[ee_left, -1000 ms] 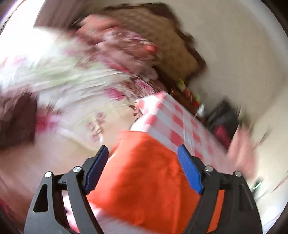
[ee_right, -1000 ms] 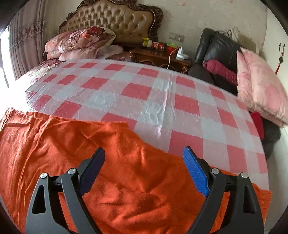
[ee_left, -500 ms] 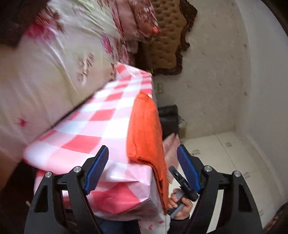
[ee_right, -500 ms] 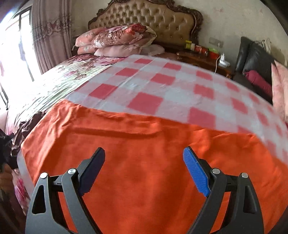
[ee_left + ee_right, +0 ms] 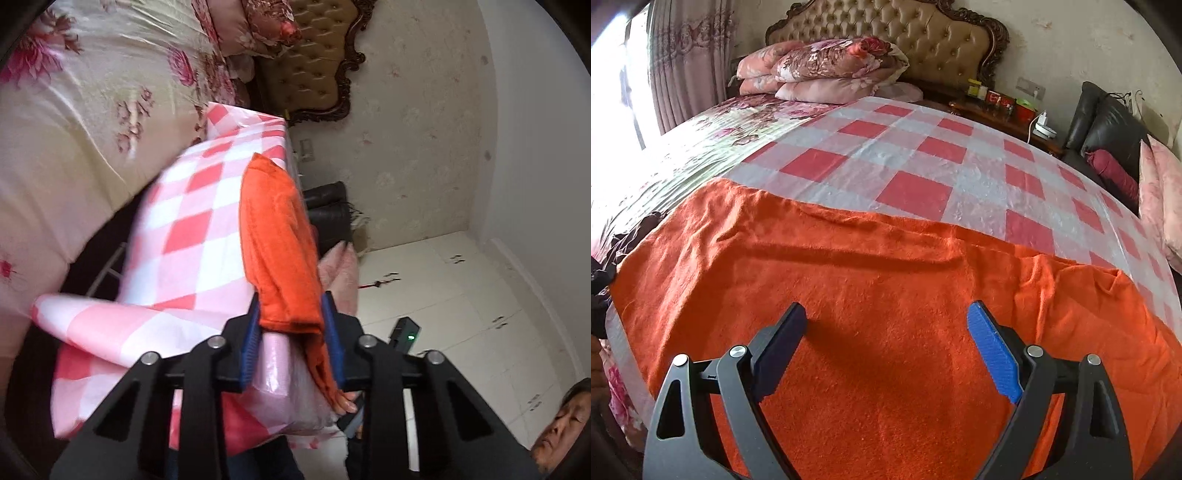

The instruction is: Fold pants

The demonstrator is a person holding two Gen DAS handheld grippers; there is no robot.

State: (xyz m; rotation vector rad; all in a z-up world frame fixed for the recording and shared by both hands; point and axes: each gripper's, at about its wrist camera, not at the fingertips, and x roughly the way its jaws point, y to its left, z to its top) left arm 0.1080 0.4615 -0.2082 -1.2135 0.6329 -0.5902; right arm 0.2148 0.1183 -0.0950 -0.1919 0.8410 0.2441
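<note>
Orange pants [image 5: 886,295] lie spread along the near edge of a table under a red-and-white checked sheet [image 5: 916,162]. In the left wrist view the pants [image 5: 280,240] run edge-on along the table rim. My left gripper [image 5: 290,326] is level at the table's end and its jaws are closing, with the blue pads touching both sides of the pants' end and the sheet's [image 5: 192,236] edge under it. My right gripper [image 5: 886,332] hovers just above the middle of the pants, tilted down, open, nothing between its fingers.
A bed with a floral cover [image 5: 713,147], stacked pillows [image 5: 831,66] and a tufted headboard [image 5: 923,40] stands behind the table. To the right are a nightstand [image 5: 997,107] and a black sofa [image 5: 1108,129] with pink cushions. A person's hand [image 5: 345,404] shows below the table edge.
My left gripper dropped and rolled to the table's end, and its jaws narrowed from wide open onto the pants' end. My right gripper slid sideways along the pants and stayed open.
</note>
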